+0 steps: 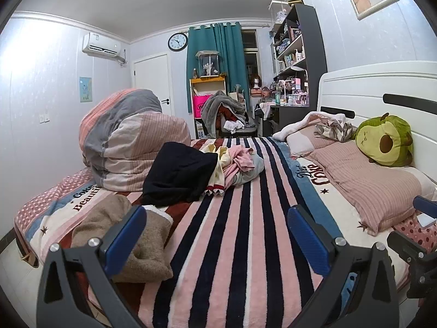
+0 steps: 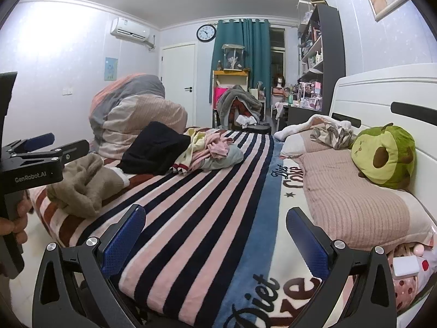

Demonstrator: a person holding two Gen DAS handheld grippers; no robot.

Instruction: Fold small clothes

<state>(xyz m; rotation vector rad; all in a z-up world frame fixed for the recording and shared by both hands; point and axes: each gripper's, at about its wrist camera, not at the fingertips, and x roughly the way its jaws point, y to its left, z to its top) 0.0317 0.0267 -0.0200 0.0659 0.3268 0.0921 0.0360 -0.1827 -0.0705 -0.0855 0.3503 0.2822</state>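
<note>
Bed (image 1: 245, 232) with striped blanket carries all items. Rolled duvet (image 1: 128, 136) stands at the far left. Pile of small clothes (image 1: 229, 164) lies mid-bed, ahead of both tongs, beside a black garment (image 1: 177, 175). Beige garment (image 1: 131, 235) lies just beside the left tongs (image 1: 218, 235), the nearer pair. Right tongs (image 2: 215, 237) are spread and empty; left tongs likewise.

A messy pile of small clothes (image 1: 218, 169), black, yellow, pink and pale blue, lies unfolded beside the rolled quilt (image 1: 128, 139).
</note>
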